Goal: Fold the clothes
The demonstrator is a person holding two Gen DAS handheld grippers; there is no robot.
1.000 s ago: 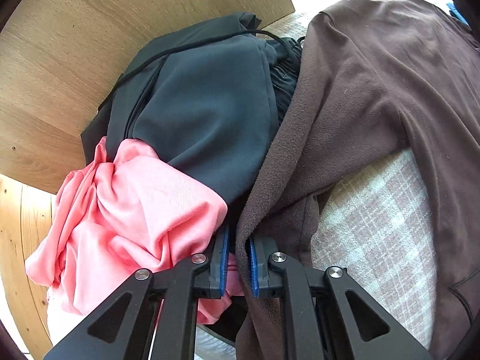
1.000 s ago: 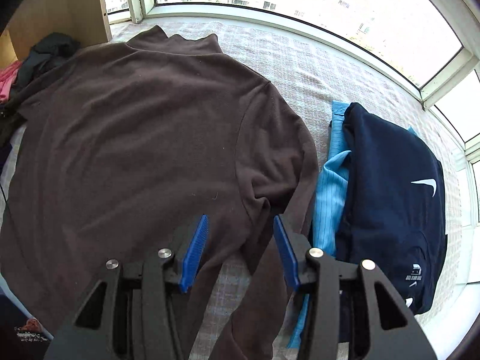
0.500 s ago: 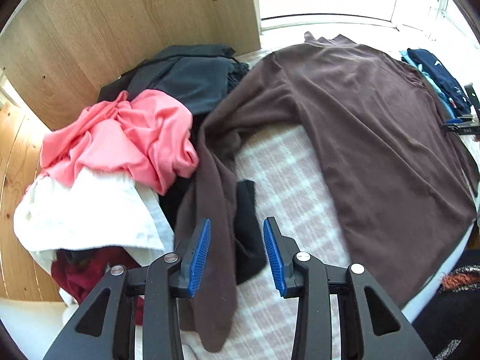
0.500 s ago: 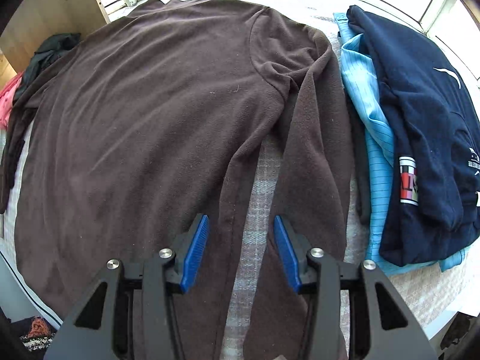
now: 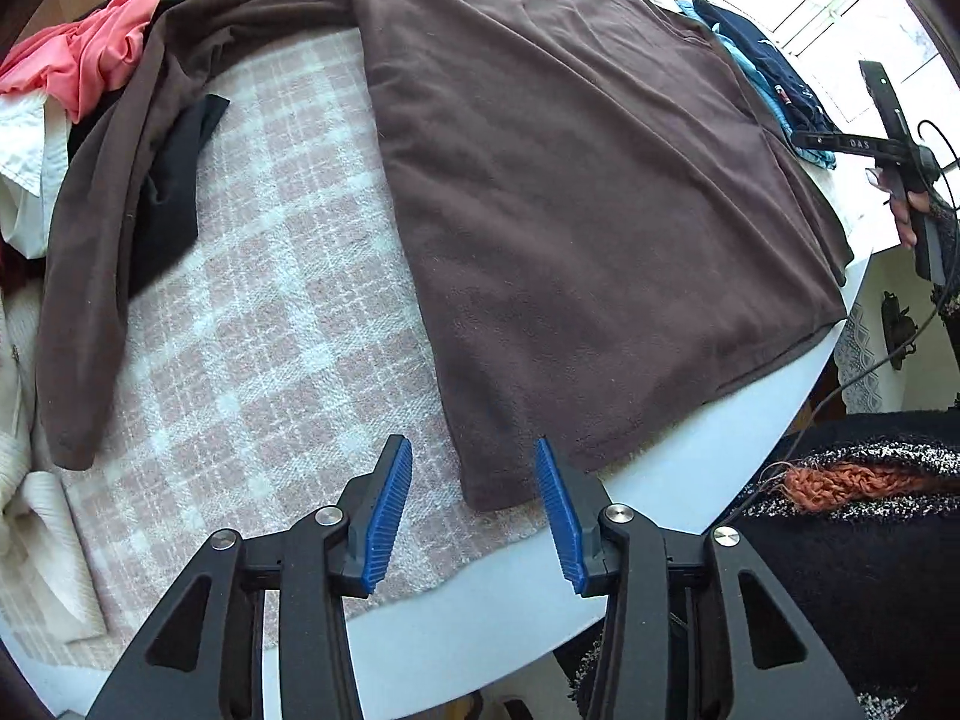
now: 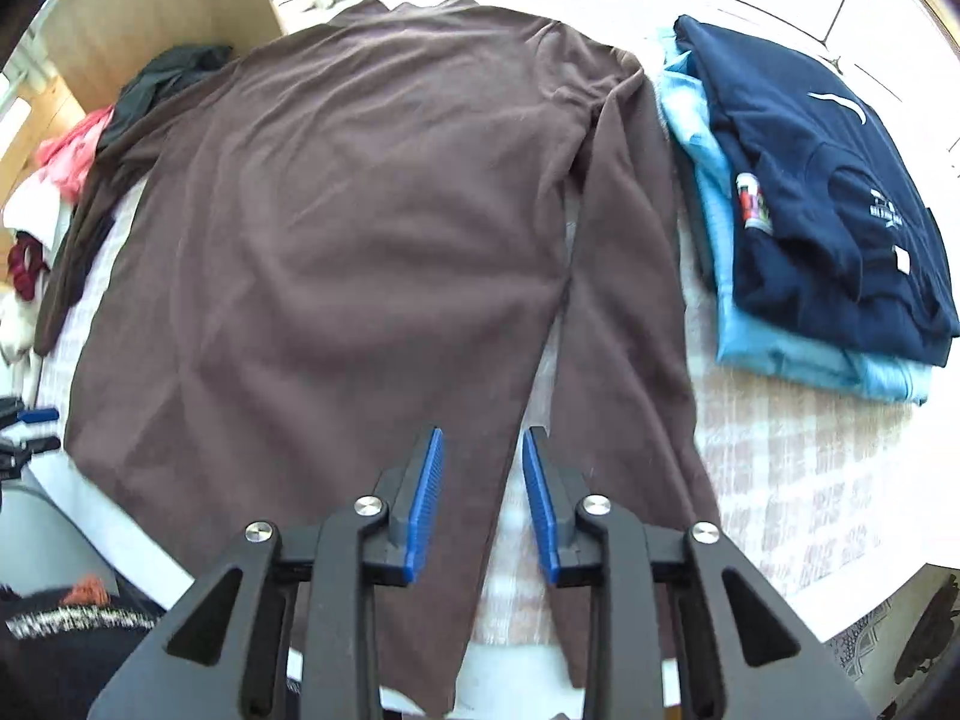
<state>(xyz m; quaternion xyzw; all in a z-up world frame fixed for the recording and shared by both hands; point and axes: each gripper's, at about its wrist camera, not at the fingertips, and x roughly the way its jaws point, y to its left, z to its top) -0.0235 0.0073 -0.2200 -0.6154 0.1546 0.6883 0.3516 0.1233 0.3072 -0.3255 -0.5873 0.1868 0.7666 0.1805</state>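
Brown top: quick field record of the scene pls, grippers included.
garment: brown top, spread flat on checked cloth
sleeves: both extended, unfolded
left gripper: open, over hem corner, holding nothing
right gripper: open, over gap between body and sleeve
folded stack: navy top on light blue garment
unfolded pile: pink garment, others

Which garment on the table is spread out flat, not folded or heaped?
The brown top: it lies open with sleeves out. The navy top is folded on a stack; the pink one is crumpled in a pile.

brown top (image 6: pixel 336 228): 1 | folded garments (image 6: pixel 828 192): 2 | unfolded pile (image 5: pixel 78 60): perhaps 5
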